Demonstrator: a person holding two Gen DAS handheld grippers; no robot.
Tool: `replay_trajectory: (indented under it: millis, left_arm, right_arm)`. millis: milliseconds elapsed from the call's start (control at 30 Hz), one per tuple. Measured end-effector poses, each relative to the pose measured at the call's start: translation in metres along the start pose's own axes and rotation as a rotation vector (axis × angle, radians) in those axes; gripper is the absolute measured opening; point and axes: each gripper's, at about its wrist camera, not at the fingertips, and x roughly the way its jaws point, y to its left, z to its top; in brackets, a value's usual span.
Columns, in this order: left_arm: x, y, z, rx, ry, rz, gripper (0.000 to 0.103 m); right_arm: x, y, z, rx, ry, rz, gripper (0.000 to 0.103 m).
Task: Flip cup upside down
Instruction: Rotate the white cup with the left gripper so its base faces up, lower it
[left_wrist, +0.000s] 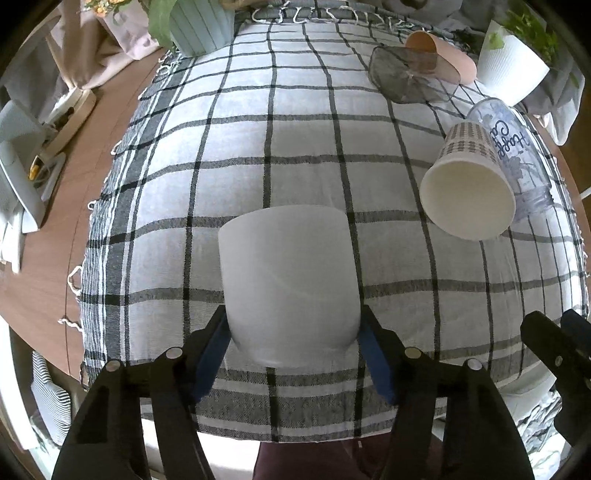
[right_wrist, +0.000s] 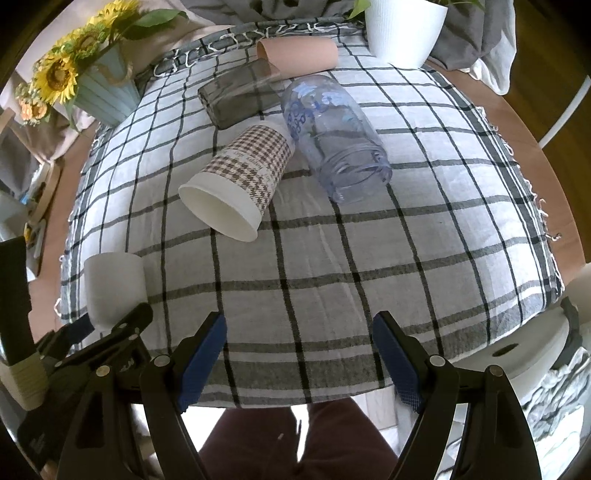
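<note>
**Between the left jaws: white cup, flip apparently done**

Nearest, the left gripper clasps the white cup, seemingly base-up on the cloth; only release remains. The right gripper hangs agape, empty. Farther off, a paper cup and bottle lie sideways.

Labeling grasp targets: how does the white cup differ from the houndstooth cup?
The white cup is plain and held between the left gripper's fingers; the houndstooth cup is patterned and free. The white cup stands with its wide end up; the houndstooth cup lies on its side, mouth toward the cameras, against the clear bottle. Both are over the checked cloth.
</note>
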Motion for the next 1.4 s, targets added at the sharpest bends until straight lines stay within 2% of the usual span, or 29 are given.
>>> replay_trajectory:
  millis: [533, 633, 900, 1200, 1400]
  left_arm:
    - [-0.028, 0.004, 0.007, 0.014, 0.03, -0.099, 0.066]
    - [-0.025, 0.003, 0.012, 0.036, 0.024, -0.084, 0.065]
    - [-0.025, 0.002, 0.011, 0.058, 0.028, -0.087, 0.065]
    - [-0.02, 0.007, -0.009, 0.044, 0.081, -0.119, 0.065]
    - [-0.018, 0.008, -0.013, 0.041, 0.079, -0.12, 0.065]
  right_arm:
    - [-0.013, 0.01, 0.01, 0.026, -0.031, 0.079, 0.081]
    - [-0.016, 0.01, 0.013, 0.039, -0.042, 0.096, 0.081]
    - [-0.014, 0.005, 0.015, 0.074, -0.047, 0.087, 0.081]
    - [-0.016, 0.012, 0.013, 0.045, -0.048, 0.082, 0.081]
    - [-0.013, 0.012, 0.011, 0.032, -0.03, 0.061, 0.081]
